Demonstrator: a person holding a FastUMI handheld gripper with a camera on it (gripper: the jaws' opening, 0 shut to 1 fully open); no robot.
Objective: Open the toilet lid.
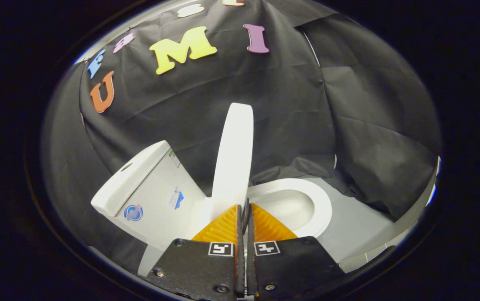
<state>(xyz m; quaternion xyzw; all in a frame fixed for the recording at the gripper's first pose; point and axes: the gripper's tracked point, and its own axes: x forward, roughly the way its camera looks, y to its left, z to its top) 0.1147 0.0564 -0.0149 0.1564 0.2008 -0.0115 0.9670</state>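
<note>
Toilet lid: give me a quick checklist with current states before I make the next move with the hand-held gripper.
1. Toilet lid raised off the seat: ok, it stands about upright, edge-on to the camera.
2. Lid resting back against the tank: not ok, a gap shows between them.
3. Hand-held gripper fingers: shut together, tips at the lid's lower edge; ok.
4. Fingers gripping the lid: cannot tell; they look closed on each other, not around it.
5. Seat down around the bowl: ok.
6. Path from lid to tank free of obstacles: ok.
</note>
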